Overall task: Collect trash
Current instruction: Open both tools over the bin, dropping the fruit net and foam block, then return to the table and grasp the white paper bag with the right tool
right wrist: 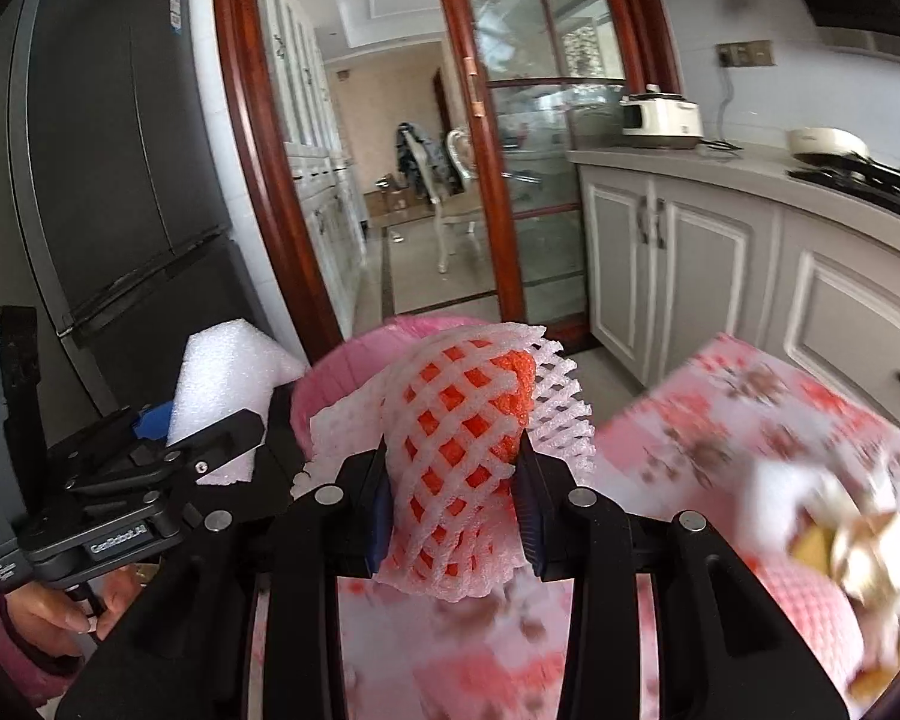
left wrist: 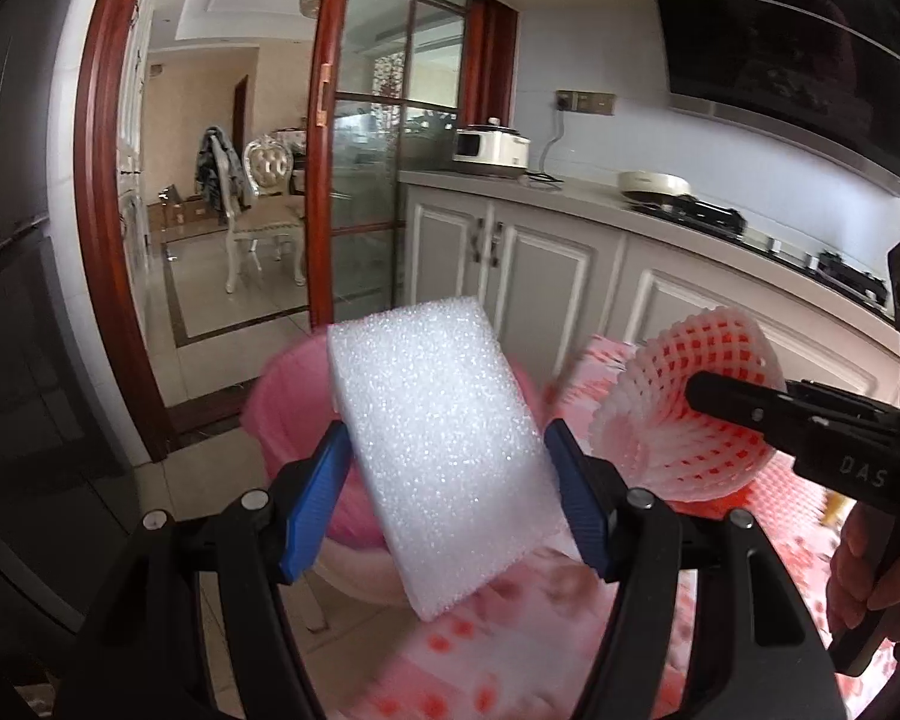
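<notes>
My left gripper [left wrist: 450, 480] is shut on a white foam block [left wrist: 444, 450] and holds it up over a pink bin [left wrist: 288, 408] beyond the table edge. My right gripper [right wrist: 456, 498] is shut on a white and orange foam fruit net [right wrist: 456, 438], held in the air in front of the same pink bin [right wrist: 342, 372]. The net [left wrist: 684, 420] and the right gripper [left wrist: 750, 408] also show at the right of the left wrist view. The left gripper [right wrist: 168, 450] with the foam block [right wrist: 222, 372] shows at the left of the right wrist view.
A table with a pink flowered cloth [right wrist: 720, 420] lies below, with blurred scraps [right wrist: 840, 546] at its right. A dark fridge [right wrist: 120, 150] stands left, grey cabinets [right wrist: 720, 252] and a counter with a stove right, a glass sliding door [right wrist: 528, 120] behind.
</notes>
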A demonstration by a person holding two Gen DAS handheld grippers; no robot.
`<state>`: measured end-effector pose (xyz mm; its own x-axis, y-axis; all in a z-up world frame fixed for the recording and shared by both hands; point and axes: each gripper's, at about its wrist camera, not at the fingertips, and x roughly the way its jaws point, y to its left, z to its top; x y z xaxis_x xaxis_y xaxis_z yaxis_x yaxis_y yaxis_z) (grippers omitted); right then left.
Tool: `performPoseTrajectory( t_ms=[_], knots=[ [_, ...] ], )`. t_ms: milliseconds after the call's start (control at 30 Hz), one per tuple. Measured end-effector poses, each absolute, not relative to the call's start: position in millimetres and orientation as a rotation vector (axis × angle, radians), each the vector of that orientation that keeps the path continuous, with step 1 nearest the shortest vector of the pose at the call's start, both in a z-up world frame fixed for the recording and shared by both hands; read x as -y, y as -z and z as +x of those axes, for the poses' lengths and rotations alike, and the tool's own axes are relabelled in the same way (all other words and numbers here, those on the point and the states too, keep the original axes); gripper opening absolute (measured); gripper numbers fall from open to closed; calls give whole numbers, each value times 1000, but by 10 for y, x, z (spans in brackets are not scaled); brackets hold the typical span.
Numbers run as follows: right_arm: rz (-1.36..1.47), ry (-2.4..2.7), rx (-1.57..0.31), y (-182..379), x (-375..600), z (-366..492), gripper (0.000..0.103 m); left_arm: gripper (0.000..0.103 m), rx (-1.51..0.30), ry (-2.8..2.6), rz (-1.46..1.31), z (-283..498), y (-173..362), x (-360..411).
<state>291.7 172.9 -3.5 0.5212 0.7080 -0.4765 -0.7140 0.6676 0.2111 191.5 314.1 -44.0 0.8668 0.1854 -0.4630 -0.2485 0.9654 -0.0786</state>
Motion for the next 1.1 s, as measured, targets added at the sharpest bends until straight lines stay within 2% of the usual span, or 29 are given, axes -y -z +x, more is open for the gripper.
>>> performPoseTrajectory(
  t_ms=[300, 467, 533, 567, 633, 900, 967, 1100],
  knots=[
    [36, -909, -614, 71, -2376, 3664, 35, 65, -509, -210, -149, 2659, 469, -3834],
    [48, -944, -648, 201, -2636, 3917, 42, 67, -540, -216, -176, 2911, 589, -4105],
    [51, -954, -665, 257, -2704, 3983, 50, 68, -551, -230, -194, 2952, 655, -4214],
    [56, -963, -674, 281, -2718, 4012, 61, 69, -557, -234, -210, 2969, 700, -4277],
    [74, -972, -674, 301, -2716, 4044, 67, 72, -562, -238, -233, 2978, 762, -4329],
    [71, -954, -654, 244, -2624, 3971, 67, 74, -538, -264, -250, 2842, 763, -4436],
    [60, -951, -645, 194, -2573, 3866, 67, 82, -521, -273, -244, 2751, 709, -4401],
    [18, -922, -622, 123, -2413, 3601, 69, 92, -493, -286, -234, 2546, 566, -4258]
  ],
)
